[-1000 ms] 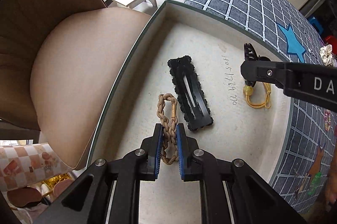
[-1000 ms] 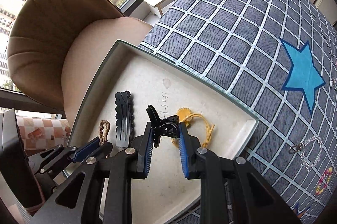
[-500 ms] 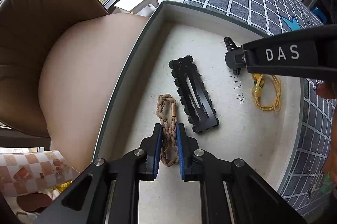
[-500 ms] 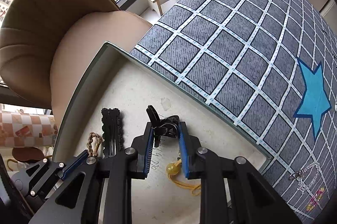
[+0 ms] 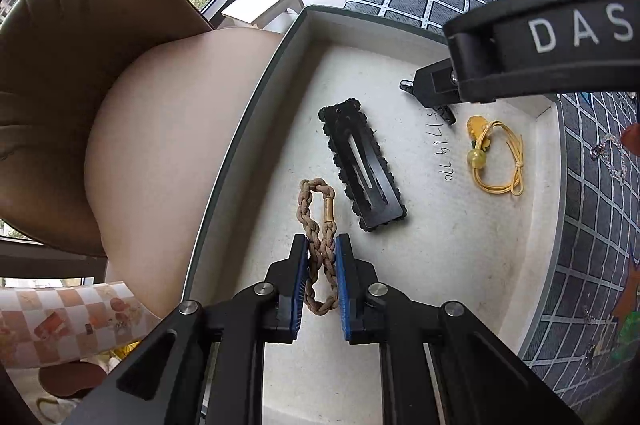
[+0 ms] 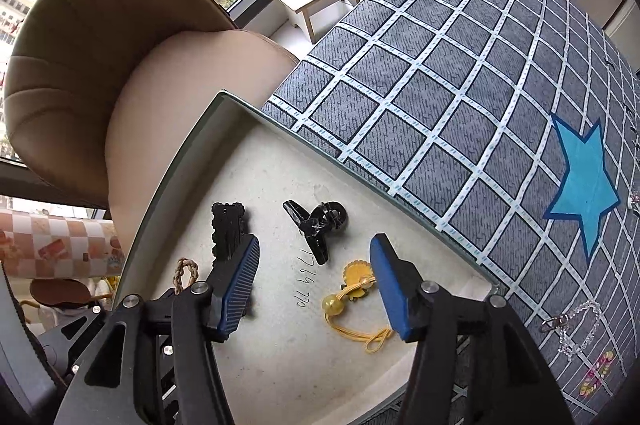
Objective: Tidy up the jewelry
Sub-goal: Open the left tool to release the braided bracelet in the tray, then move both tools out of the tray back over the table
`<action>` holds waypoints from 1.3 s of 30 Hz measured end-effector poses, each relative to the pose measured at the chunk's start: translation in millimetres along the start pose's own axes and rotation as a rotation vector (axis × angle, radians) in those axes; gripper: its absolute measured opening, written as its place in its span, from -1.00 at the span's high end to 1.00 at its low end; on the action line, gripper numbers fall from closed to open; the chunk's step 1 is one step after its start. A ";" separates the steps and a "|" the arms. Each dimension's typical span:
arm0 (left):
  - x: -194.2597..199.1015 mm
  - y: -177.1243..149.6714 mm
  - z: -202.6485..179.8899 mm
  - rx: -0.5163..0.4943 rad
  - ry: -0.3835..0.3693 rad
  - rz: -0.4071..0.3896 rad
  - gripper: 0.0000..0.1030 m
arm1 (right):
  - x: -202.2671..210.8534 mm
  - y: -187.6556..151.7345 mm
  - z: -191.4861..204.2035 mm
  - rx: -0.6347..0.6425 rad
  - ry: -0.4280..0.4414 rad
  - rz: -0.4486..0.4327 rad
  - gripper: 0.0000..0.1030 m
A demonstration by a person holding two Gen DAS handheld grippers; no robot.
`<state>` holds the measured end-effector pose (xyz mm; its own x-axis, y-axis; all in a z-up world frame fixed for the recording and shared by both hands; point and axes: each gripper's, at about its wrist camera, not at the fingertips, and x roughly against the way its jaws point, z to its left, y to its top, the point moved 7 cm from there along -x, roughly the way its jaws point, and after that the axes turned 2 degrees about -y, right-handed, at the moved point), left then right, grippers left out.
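The right gripper (image 6: 314,285) has just been opening; the black claw clip (image 6: 316,225) it carried now lies free in the tray (image 6: 192,145), beside the yellow hair tie (image 6: 352,301). The left gripper (image 5: 322,281) pinches the braided bracelet (image 5: 318,225) narrowly, near the black barrette (image 5: 362,165). A silver chain (image 6: 576,325) waits on the bed, outside.

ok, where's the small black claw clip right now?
In the right wrist view the black claw clip lies free on the tray floor, between the black barrette and the yellow hair tie, ahead of the open right gripper.
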<state>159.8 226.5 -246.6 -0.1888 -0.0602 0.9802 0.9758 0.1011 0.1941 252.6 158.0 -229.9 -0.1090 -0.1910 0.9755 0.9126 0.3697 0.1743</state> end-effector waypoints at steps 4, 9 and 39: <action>2.1 -1.8 0.0 0.003 -0.007 0.002 0.58 | 14.3 -3.1 0.6 -0.013 0.014 -0.016 -0.37; 18.7 -2.7 0.7 0.017 0.014 -0.056 -1.00 | 33.2 -11.7 -6.3 -0.037 0.012 -0.037 -0.40; 72.3 -25.2 -114.0 -0.252 -0.054 -0.009 -1.00 | 108.4 -151.0 -149.3 -0.364 -0.051 -0.056 -0.67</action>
<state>134.2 106.4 -185.1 -0.1970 -0.0060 0.9804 0.9694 -0.1506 0.1939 161.8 -54.3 -170.4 -0.1742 -0.1526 0.9728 0.9840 0.0103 0.1778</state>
